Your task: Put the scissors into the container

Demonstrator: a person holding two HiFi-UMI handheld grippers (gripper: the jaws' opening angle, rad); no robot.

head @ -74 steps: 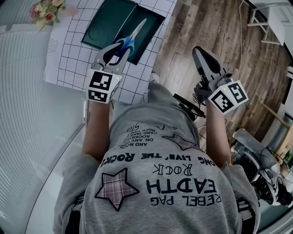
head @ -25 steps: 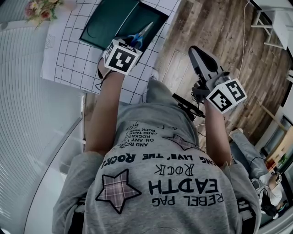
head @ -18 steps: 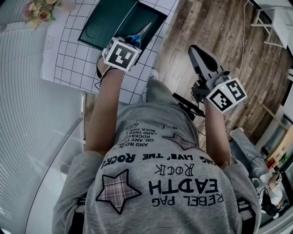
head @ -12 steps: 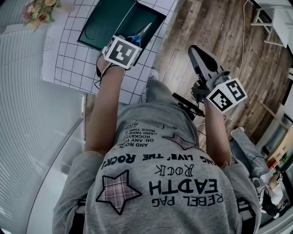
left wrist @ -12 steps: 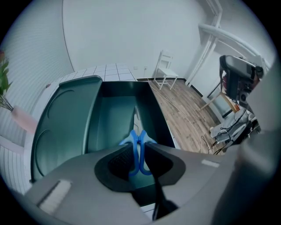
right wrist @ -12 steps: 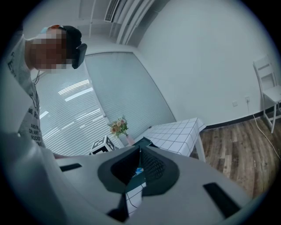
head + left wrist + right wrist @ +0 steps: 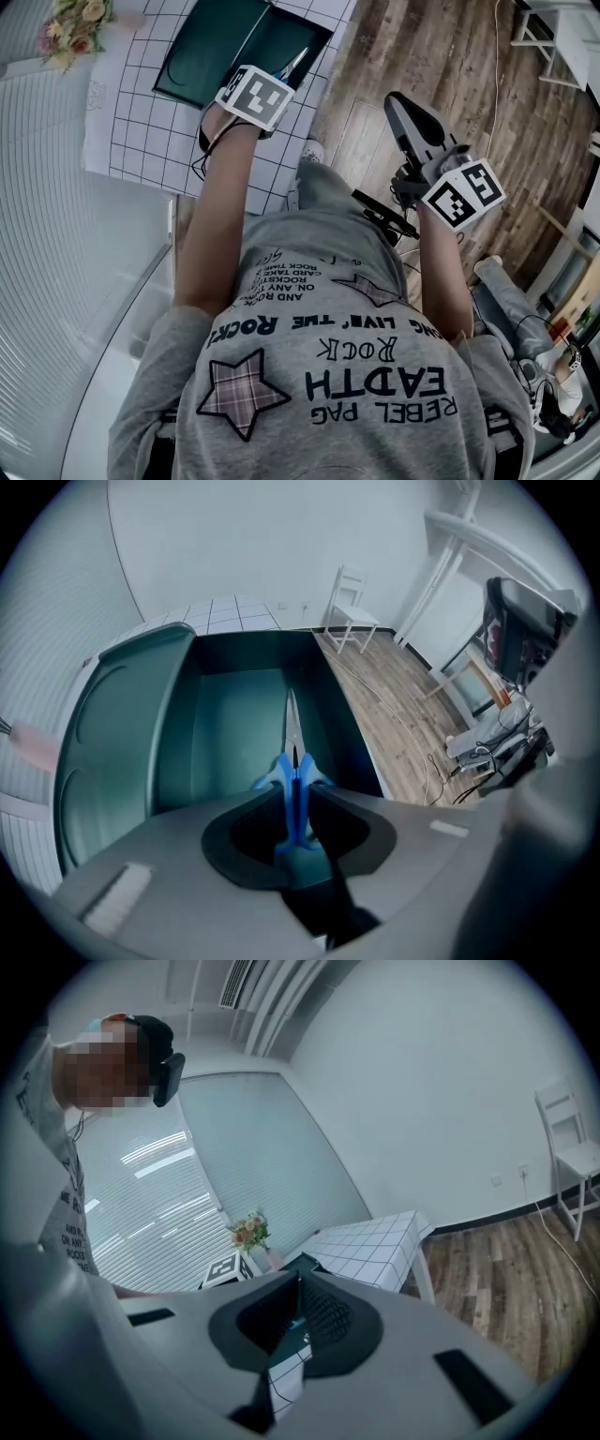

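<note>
The scissors (image 7: 292,761) have blue handles and a thin steel blade. My left gripper (image 7: 296,797) is shut on the handles, and the blade points down into the dark green container (image 7: 234,724), whose lid (image 7: 112,733) lies open to the left. In the head view the left gripper's marker cube (image 7: 255,97) hangs over the container (image 7: 211,47) and only the scissors' tip (image 7: 292,64) shows past it. My right gripper (image 7: 410,111) is held off the table over the wooden floor, jaws together with nothing between them.
The container lies on a table with a white checked cloth (image 7: 141,122). A vase of flowers (image 7: 70,26) stands at its far left corner. A white chair (image 7: 349,611) stands by the wall. Cables and equipment (image 7: 497,742) lie on the floor at the right.
The left gripper has tipped from lying fairly flat to pointing steeply down over the container, and has shifted slightly farther over it. Less of the scissors shows in the head view. The right gripper stayed still.
</note>
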